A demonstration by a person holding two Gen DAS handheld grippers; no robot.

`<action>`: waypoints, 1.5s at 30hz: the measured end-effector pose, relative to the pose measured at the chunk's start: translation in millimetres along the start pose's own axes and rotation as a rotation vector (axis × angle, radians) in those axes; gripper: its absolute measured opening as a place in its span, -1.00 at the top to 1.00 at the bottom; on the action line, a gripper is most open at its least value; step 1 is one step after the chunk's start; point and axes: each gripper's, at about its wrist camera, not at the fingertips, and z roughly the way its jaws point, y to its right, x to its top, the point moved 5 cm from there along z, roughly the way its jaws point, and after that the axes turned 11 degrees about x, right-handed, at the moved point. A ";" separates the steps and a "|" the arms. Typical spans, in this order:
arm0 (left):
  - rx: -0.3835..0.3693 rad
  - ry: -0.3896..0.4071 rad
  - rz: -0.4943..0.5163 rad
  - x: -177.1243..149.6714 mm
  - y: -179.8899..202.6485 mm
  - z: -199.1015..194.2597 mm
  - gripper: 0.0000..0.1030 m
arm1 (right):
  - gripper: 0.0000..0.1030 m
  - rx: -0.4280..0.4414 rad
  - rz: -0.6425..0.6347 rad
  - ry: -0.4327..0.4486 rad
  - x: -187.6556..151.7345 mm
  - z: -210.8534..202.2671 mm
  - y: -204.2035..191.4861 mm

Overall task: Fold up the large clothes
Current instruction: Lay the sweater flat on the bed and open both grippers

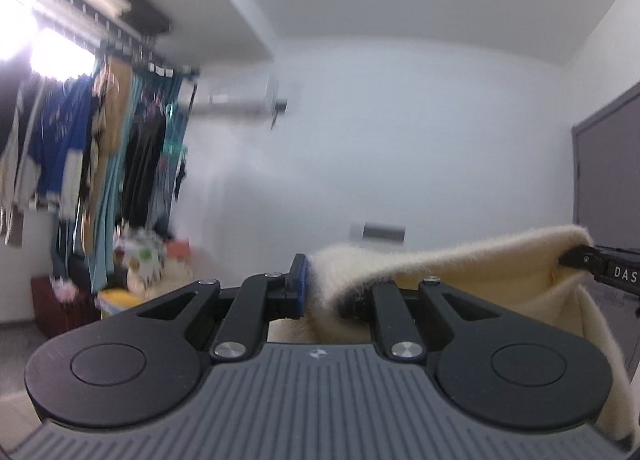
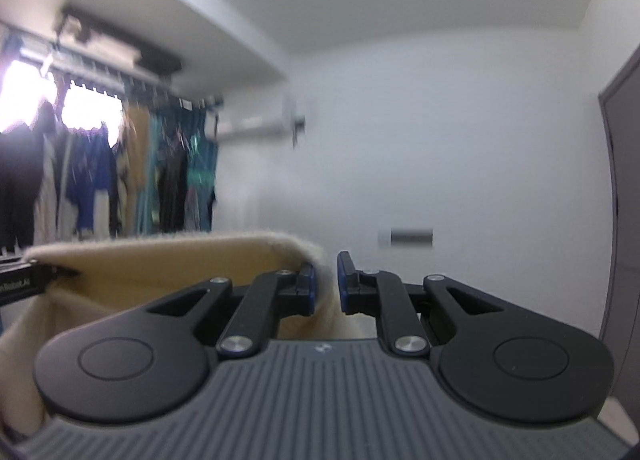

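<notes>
A cream fuzzy garment (image 1: pixel 460 260) hangs stretched between my two grippers, held up high and level. My left gripper (image 1: pixel 320 280) is shut on one end of its top edge; the cloth drapes over and hides the right finger. At the right edge of the left wrist view the other gripper (image 1: pixel 600 264) bites the far corner. In the right wrist view my right gripper (image 2: pixel 326 284) is shut on the cream garment (image 2: pixel 172 264), whose edge runs left to the other gripper (image 2: pixel 24 280). The cloth sags down below both.
A rack of hanging clothes (image 1: pixel 100 148) fills the left side under a bright window (image 1: pixel 48 48). An air conditioner (image 1: pixel 240 102) sits on the white back wall. A grey door (image 1: pixel 608 188) stands at the right. Boxes and bags (image 1: pixel 140 264) lie below the rack.
</notes>
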 end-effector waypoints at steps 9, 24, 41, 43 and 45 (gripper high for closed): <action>0.044 -0.267 0.012 -205.0 0.8 185.5 0.68 | 0.75 -0.015 0.094 -0.223 -162.0 142.9 35.3; 0.039 -0.528 0.157 -508.6 -6.4 437.8 0.45 | 0.75 -0.061 0.144 -0.461 -411.1 315.5 81.1; -0.058 -0.733 0.119 -577.7 -7.2 487.2 -0.51 | -0.27 0.006 0.267 -0.677 -467.2 314.4 76.3; -0.066 -0.740 0.096 -566.9 -6.4 478.3 -0.53 | -0.36 0.027 0.292 -0.655 -455.6 302.8 74.3; -0.072 -0.743 0.085 -556.6 -5.7 467.0 -0.53 | -0.36 0.034 0.301 -0.647 -447.5 288.8 74.9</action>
